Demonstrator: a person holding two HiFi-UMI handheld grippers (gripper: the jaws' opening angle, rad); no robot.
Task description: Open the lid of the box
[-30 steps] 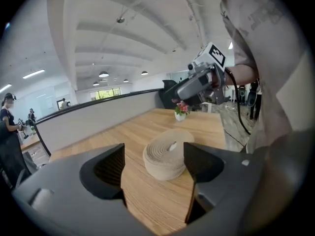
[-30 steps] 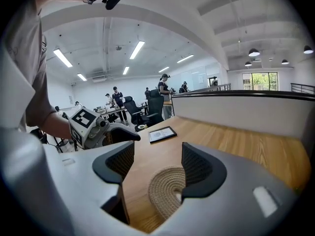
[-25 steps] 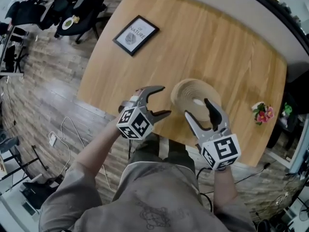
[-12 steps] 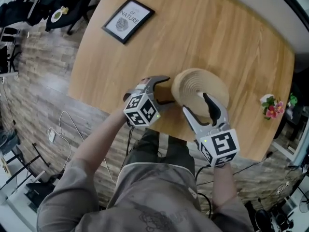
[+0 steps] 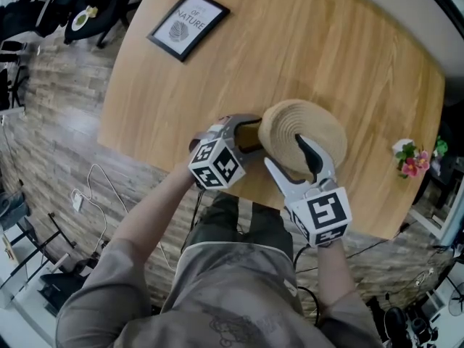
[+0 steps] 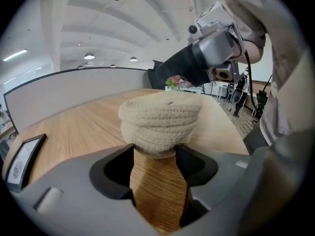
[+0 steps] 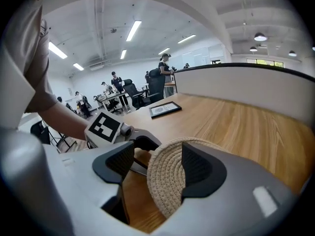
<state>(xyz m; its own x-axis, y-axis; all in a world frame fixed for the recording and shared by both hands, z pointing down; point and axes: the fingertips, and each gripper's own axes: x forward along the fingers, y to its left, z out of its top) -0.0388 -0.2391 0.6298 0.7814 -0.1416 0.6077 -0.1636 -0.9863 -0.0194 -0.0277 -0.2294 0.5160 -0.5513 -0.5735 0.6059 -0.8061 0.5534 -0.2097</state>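
A round woven rope box with its lid on stands near the front edge of the wooden table. My left gripper is at the box's left side, and its jaws are closing. In the left gripper view the box has its narrow lower part between my left gripper tips, with both pads touching it. My right gripper hovers open over the lid's near edge. In the right gripper view the lid lies between the right gripper jaws, its far jaw above the lid.
A framed print lies at the table's far left corner. A small pot of pink flowers stands at the right edge. Office chairs are on the floor to the left. Several people stand far off in the right gripper view.
My left gripper has moved right to the box, and its jaws have narrowed around the box's side. The right gripper has come forward over the lid.
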